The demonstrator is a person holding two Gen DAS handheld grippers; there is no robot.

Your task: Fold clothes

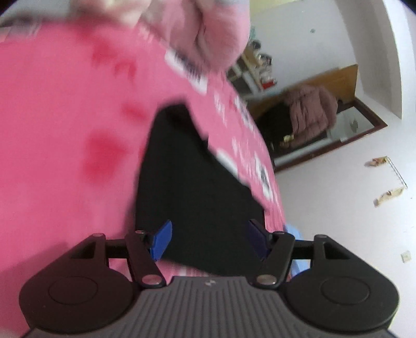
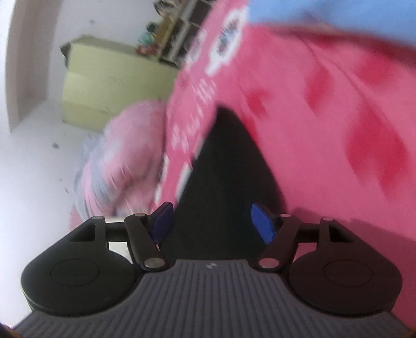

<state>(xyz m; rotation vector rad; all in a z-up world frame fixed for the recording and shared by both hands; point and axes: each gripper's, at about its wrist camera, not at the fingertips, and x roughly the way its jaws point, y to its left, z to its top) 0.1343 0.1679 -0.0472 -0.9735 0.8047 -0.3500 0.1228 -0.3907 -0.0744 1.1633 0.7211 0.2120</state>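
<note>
Both frames motion-blurred. One black garment [image 1: 192,182] lies on a pink bedsheet [image 1: 65,143] with darker red blotches and a printed white-and-dark border along the bed edge; it sits close in front of both cameras. Only a dark wedge of it shows in each view, so garment type and fold state can't be told.

Left gripper [image 1: 209,239]: jaws spread, blue pads apart, nothing pinched. The black cloth shows in the gap, but the pads don't look pressed on it. Right gripper [image 2: 212,222]: same story, jaws spread over the black cloth [image 2: 223,176], nothing clamped.

Judgement: two grippers side by side on one garment, each facing it at a downward slant, fits either a two-corner pickup or a just-dropped fold. Can't tell which from these frames. Cloth is limp and dark, edges hard to read, so finding a hem may be fiddly.

Counts: one black garment, two grippers, one sheet. One pale pink bundle [image 1: 202,28] at the top of the left view and one pink-and-grey bundle [image 2: 117,161] beside the bed in the right view; whether these are the same thing is unclear. One light blue cloth [image 2: 338,13] at the top of the right view. One brownish padded jacket [image 1: 309,109] on furniture across the room, one yellow-green cabinet [image 2: 104,85], scraps on the white floor [image 1: 338,208].
</note>
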